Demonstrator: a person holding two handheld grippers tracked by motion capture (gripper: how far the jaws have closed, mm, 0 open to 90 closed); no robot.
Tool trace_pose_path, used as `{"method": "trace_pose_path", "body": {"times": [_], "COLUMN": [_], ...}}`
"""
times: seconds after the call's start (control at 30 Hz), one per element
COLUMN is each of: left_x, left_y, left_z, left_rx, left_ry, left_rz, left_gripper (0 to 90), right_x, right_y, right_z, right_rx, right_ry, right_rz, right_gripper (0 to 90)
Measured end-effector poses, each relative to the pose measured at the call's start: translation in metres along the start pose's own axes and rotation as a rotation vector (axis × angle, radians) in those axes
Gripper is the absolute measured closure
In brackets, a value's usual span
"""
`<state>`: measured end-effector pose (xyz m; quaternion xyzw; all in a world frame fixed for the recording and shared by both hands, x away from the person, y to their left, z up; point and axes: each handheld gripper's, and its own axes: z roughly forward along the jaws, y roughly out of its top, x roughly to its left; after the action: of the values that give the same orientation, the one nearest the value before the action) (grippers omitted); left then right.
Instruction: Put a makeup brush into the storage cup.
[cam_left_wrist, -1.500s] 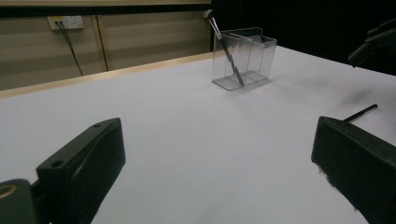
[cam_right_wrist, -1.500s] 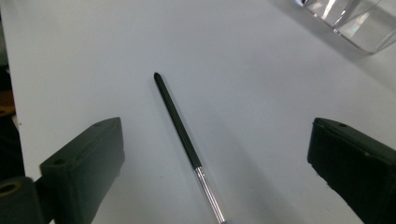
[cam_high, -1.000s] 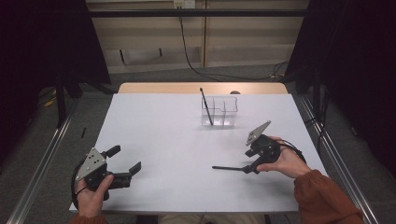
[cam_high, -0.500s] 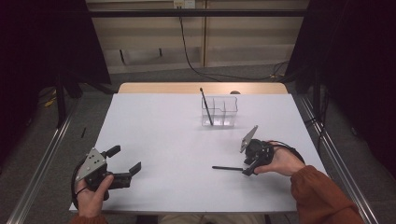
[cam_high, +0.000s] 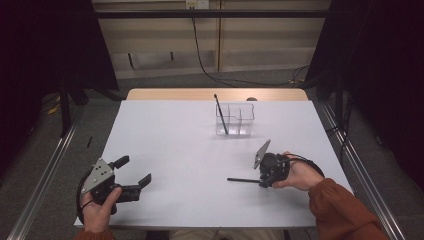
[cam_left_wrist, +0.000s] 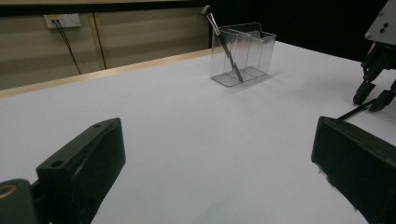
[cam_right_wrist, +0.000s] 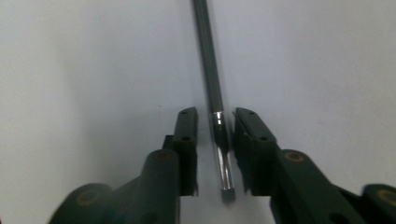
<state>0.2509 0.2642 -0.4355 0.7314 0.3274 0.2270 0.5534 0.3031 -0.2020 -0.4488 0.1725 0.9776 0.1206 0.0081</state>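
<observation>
Right hand-held gripper (cam_high: 263, 181) tipped down at the worktop (cam_high: 180, 145), jaws just closing narrow around a lying dark pen (cam_right_wrist: 217, 121), pads not touching, left hand-held gripper (cam_high: 134, 174) wide, resting level.

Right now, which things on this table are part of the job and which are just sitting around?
In the job:
- pen lying on the table, between the right gripper jaws, which have been closing around it
- clear organiser, with another pen leaning in it

Just there:
- left gripper, open, resting on the white table
- wall cable
</observation>
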Motion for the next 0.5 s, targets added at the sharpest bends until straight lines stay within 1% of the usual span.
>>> {"method": "trace_pose_path", "body": {"times": [0.17, 0.2, 0.23, 0.3, 0.5], "left_x": [-0.0003, -0.0001, -0.0002, -0.0003, -0.0006], "left_y": [0.0001, 0.0001, 0.0000, 0.0000, -0.0002], "left_z": [0.0005, 0.0004, 0.0004, 0.0005, 0.0010], "left_rx": [0.000, 0.001, 0.000, 0.001, 0.001], "left_ry": [-0.002, -0.003, -0.003, -0.002, -0.003], "left_rz": [0.002, 0.003, 0.003, 0.003, 0.001], "left_gripper": [2.8, 2.8, 2.8, 2.8, 2.8], "right_x": [-0.0008, -0.0005, 0.0001, -0.0005, -0.0029], "right_y": [0.0017, 0.0022, 0.0025, 0.0024, 0.0020], "right_z": [0.0005, 0.0005, 0.0007, 0.0008, 0.0006], "right_rx": [0.013, 0.017, 0.016, 0.015, 0.013], "right_ry": [0.007, 0.007, 0.003, 0.005, 0.019], "right_rz": [0.002, 0.011, 0.008, 0.018, 0.030], "right_gripper": [77.9, 78.9, 80.9, 84.1, 84.2]}}
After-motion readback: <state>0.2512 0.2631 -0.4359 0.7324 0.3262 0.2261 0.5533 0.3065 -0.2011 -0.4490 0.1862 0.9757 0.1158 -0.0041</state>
